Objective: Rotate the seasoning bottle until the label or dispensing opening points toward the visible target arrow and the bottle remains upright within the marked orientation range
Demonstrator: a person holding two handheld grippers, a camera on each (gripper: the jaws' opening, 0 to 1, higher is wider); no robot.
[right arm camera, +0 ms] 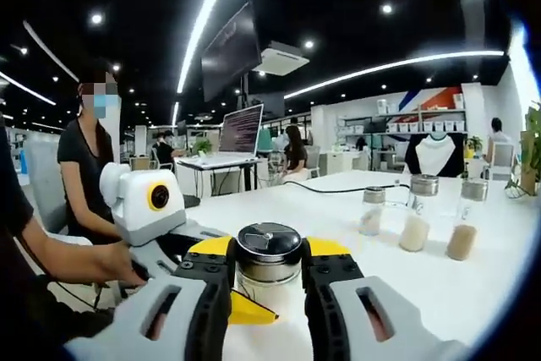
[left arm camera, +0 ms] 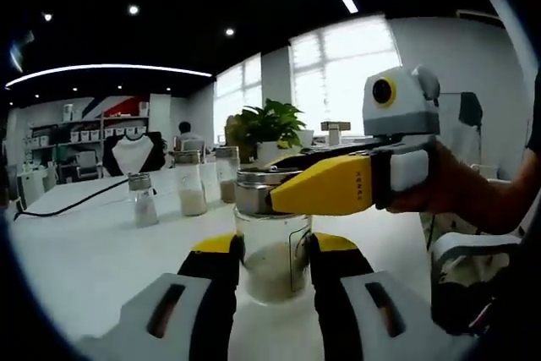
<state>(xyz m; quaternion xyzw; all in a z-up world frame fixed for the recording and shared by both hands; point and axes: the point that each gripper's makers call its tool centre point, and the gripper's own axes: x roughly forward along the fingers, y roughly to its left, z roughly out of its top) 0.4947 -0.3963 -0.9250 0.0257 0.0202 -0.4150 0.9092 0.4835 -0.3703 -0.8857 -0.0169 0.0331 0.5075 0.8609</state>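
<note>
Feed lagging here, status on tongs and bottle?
Left tongs clamp clear glass seasoning bottle body. Right tongs grip its metal cap. Bottle upright. Nothing blocking.

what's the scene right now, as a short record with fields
bottle: glass seasoning bottle, upright on white table, pale powder low inside
left gripper: jaws on either side of the bottle's body
right gripper: jaws around the metal cap
other bottles: three farther back on the table
cable: black, across the table
target arrow: none seen
</note>
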